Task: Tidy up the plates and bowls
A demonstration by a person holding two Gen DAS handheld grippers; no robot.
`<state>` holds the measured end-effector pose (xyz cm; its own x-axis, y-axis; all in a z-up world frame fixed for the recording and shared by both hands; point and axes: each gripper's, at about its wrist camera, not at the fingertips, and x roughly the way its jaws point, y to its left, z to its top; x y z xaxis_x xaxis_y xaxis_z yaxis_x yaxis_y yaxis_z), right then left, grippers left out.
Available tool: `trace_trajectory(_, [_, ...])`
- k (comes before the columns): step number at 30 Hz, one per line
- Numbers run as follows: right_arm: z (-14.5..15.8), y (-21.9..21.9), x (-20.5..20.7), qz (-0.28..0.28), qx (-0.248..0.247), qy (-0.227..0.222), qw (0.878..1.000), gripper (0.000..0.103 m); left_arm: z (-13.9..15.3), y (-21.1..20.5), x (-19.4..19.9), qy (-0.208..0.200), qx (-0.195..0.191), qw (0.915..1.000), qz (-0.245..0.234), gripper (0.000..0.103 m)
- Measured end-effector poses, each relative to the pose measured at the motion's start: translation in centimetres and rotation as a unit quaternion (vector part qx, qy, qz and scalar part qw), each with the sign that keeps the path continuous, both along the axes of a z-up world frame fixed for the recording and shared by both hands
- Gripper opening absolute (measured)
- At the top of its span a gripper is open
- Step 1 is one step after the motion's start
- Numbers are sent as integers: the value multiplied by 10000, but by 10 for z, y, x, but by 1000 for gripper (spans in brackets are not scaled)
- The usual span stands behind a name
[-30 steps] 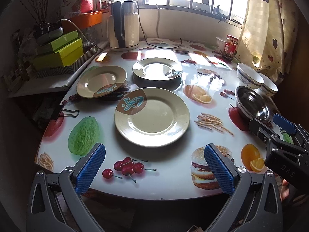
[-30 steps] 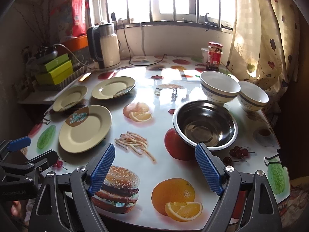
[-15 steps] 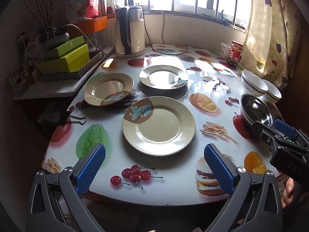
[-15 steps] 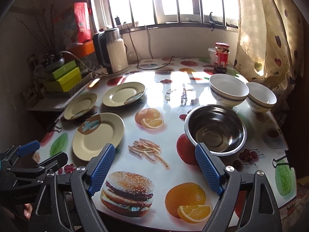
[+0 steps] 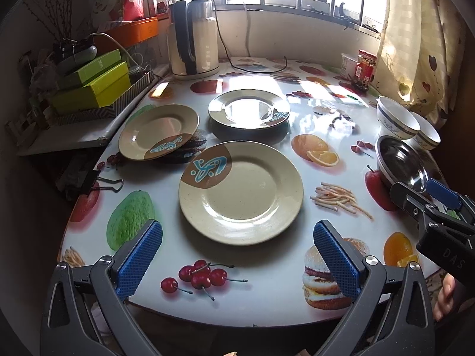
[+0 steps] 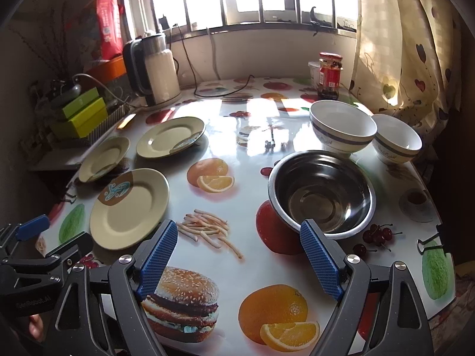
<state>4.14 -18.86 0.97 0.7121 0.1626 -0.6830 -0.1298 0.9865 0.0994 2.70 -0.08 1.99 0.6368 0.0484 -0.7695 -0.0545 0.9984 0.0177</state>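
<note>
Three beige plates lie apart on the fruit-print table: a large plate (image 5: 240,192) nearest me, a smaller plate (image 5: 158,130) at the left, and a third plate (image 5: 248,108) behind. My left gripper (image 5: 237,252) hangs open and empty just short of the large plate (image 6: 129,207). A steel bowl (image 6: 322,191) sits at the right, with two white bowls (image 6: 343,129) (image 6: 396,141) behind it. Open and holding nothing, my right gripper (image 6: 239,255) hovers with its right finger (image 6: 319,255) near the steel bowl's front rim.
An electric kettle (image 5: 193,38) with its cord stands at the back by the window. A red-lidded jar (image 6: 329,75) is at the back right. Green boxes (image 5: 92,86) rest on a side shelf at the left. Binder clips (image 5: 104,179) (image 6: 430,241) grip the table edges. A curtain (image 6: 415,44) hangs at the right.
Both grippers have pulled back and risen a little, so the plates and bowls sit slightly farther off. Nothing on the table has moved, and both grippers stay open.
</note>
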Motion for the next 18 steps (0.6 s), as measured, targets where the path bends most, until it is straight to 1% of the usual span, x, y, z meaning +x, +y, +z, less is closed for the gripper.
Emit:
trace_trajectory(5, [-4, 0, 4, -40, -29, 84, 10000, 86, -3, -4, 2, 36, 36, 10000, -59, 102])
trace_trajectory(18, [-4, -1, 2, -65, -54, 92, 9999, 86, -4, -2, 0, 19, -39, 10000, -48, 102])
